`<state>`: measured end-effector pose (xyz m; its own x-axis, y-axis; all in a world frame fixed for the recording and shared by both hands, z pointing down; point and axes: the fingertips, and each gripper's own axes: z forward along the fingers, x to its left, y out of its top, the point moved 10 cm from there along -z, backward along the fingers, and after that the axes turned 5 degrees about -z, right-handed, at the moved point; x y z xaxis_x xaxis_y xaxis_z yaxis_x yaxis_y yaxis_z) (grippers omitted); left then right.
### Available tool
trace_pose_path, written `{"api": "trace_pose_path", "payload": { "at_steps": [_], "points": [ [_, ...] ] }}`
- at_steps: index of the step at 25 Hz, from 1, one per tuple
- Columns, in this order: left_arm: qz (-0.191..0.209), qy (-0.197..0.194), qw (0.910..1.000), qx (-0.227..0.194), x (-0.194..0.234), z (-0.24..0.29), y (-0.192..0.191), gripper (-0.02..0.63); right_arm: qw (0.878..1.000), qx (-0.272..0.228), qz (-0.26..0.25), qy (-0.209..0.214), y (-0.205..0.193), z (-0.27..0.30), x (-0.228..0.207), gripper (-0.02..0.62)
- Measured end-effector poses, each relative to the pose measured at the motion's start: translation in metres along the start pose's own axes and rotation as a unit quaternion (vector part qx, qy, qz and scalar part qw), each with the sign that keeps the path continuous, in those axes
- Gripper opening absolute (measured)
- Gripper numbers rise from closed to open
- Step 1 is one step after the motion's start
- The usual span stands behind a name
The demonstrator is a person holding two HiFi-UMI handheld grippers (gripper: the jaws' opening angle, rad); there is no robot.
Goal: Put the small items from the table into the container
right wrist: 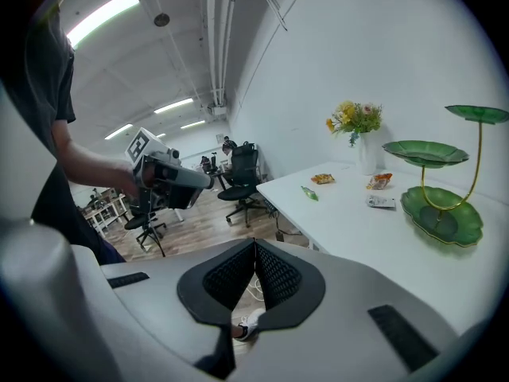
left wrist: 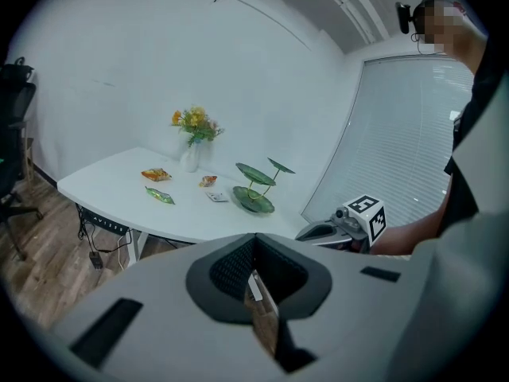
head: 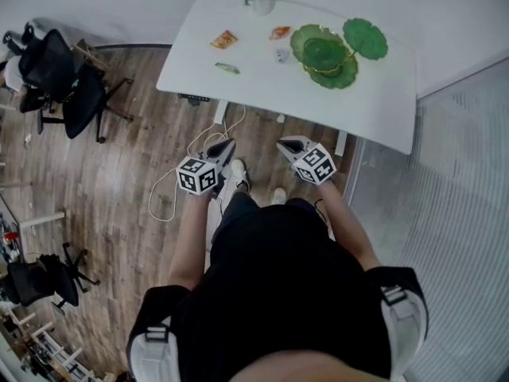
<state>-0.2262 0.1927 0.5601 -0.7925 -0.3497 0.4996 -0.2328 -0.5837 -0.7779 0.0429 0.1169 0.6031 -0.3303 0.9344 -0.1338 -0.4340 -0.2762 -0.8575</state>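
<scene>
Close to the person's body, the left gripper [head: 225, 146] and the right gripper [head: 288, 144] are held side by side at waist height over the wooden floor, short of the white surface [head: 374, 102]. Each gripper's fingers [left wrist: 235, 265] are pressed together with nothing between them; through the slit below them only floor and a shoe show. So neither gripper carries anything.

Further out, on the surface, all the small items lie loose and untouched. A green packet [head: 227, 68] is nearest the front edge, an orange packet [head: 224, 40] lies behind it, and a small pale packet [head: 282, 55] and a red-orange packet [head: 280, 32] lie just beside the container.

That container, a green leaf-shaped tiered dish [head: 338, 82], stands toward the right half of the surface, and its leaves look empty in all three views. A vase of flowers [head: 261, 2] stands at the far edge.

By my judgement the task has not begun: four items remain to be picked up and dropped into the dish, and the grippers first have to reach the surface.
</scene>
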Motion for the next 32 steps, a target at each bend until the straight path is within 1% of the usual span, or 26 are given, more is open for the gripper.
{"api": "trace_pose_path", "payload": {
  "at_steps": [6,13,16,20,24,28,32],
  "points": [
    [-0.002,-0.029,0.9995,0.010,0.052,0.025,0.034,0.003,1.000,0.012,0.011,-0.024,0.025,0.037,-0.026,0.025],
    [0.002,-0.066,0.9973,0.032,0.119,0.045,0.072,0.003,0.999,0.018,0.013,-0.047,0.070,0.096,-0.050,0.025],
    [0.006,-0.081,0.9959,0.041,0.140,0.047,0.086,0.003,0.998,0.021,0.014,-0.056,0.087,0.115,-0.053,0.025],
    [0.007,-0.093,0.9946,0.047,0.162,0.052,0.099,0.003,0.998,0.029,0.015,-0.062,0.099,0.135,-0.060,0.025],
    [0.000,-0.092,0.9945,0.049,0.175,0.056,0.105,0.003,0.998,0.039,0.015,-0.053,0.105,0.149,-0.067,0.025],
    [-0.006,-0.082,0.9951,0.054,0.187,0.062,0.111,0.003,0.998,0.044,0.010,-0.038,0.111,0.165,-0.083,0.025],
    [-0.013,-0.061,0.9968,0.051,0.196,0.072,0.117,0.003,0.997,0.071,-0.023,-0.011,0.112,0.188,-0.108,0.025]
  ]
}}
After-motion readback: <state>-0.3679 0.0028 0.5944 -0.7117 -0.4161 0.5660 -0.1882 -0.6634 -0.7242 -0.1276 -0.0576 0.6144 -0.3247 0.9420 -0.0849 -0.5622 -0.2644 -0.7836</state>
